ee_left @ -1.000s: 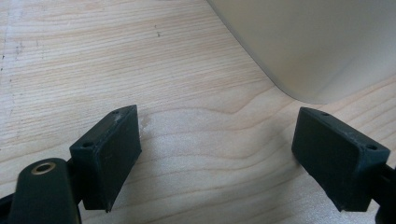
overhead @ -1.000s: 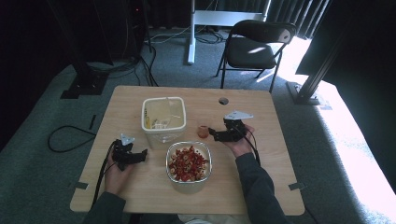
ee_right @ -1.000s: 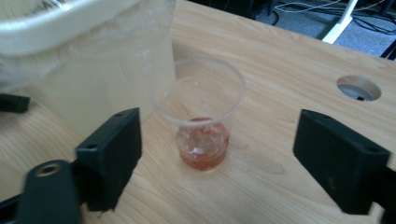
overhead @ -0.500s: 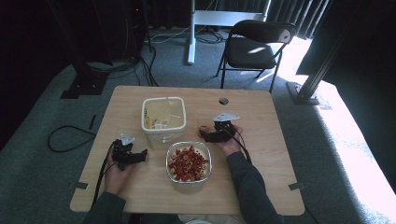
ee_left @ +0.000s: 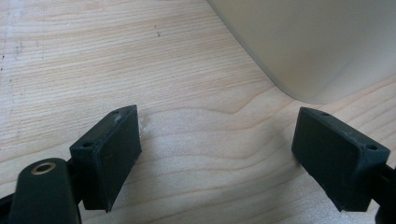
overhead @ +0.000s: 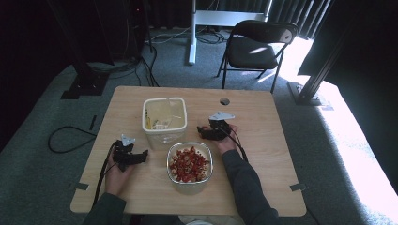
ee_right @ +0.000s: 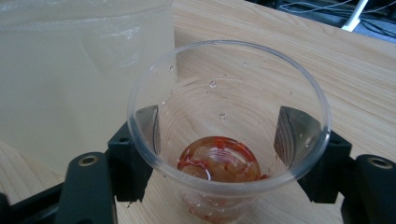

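A clear, thin-walled plastic cup point(ee_right: 229, 126) with red residue in its bottom stands mid-desk, right of the cream plastic tub point(overhead: 164, 120). The right gripper point(overhead: 212, 131) brackets it, jaws on both walls; I cannot tell whether they press. It looks light and crushable, so hold low and gently. The left gripper point(ee_left: 231, 156) gapes empty near the desk's left edge.

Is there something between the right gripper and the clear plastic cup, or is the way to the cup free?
Nothing visible stands between them. In the right gripper view the clear plastic cup already sits between the fingers of the right gripper, one on each side of its wall. Whether they press it cannot be told.
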{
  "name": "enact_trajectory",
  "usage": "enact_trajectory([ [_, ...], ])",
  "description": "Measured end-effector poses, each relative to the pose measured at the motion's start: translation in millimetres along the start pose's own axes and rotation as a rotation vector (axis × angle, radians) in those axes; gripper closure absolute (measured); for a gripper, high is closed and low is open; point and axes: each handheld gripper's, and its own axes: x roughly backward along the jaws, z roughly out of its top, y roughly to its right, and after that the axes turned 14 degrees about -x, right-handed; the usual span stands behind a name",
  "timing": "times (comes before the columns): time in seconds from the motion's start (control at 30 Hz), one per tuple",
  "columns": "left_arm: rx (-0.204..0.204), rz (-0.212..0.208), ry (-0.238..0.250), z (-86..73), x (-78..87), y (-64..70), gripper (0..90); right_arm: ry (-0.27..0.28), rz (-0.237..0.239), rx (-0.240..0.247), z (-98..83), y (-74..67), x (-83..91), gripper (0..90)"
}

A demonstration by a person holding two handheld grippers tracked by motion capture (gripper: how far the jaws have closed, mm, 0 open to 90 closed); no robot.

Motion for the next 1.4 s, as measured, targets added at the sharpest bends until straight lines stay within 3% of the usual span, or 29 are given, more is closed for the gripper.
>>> enact_trajectory([
  [0.23,0.000,0.000,0.000,0.0,0.0,0.0,16.2,0.015,-0.009,0.005,-1.0,-1.0,20.5,32.3],
  [0.37,0.000,0.000,0.000,0.0,0.0,0.0,16.2,0.013,-0.023,0.009,0.3,-1.1,40.5,32.4],
  [0.83,0.001,0.000,0.001,0.0,0.0,0.0,16.2,0.048,-0.007,0.015,-0.2,-11.5,114.2,32.2],
  [1.07,0.002,0.000,0.002,0.1,-0.1,0.1,16.2,0.055,0.017,-0.011,2.1,-20.1,136.2,32.2],
  [1.4,0.002,-0.001,0.000,0.1,0.1,0.0,16.2,0.077,0.070,-0.031,19.9,-43.0,157.5,32.4],
])
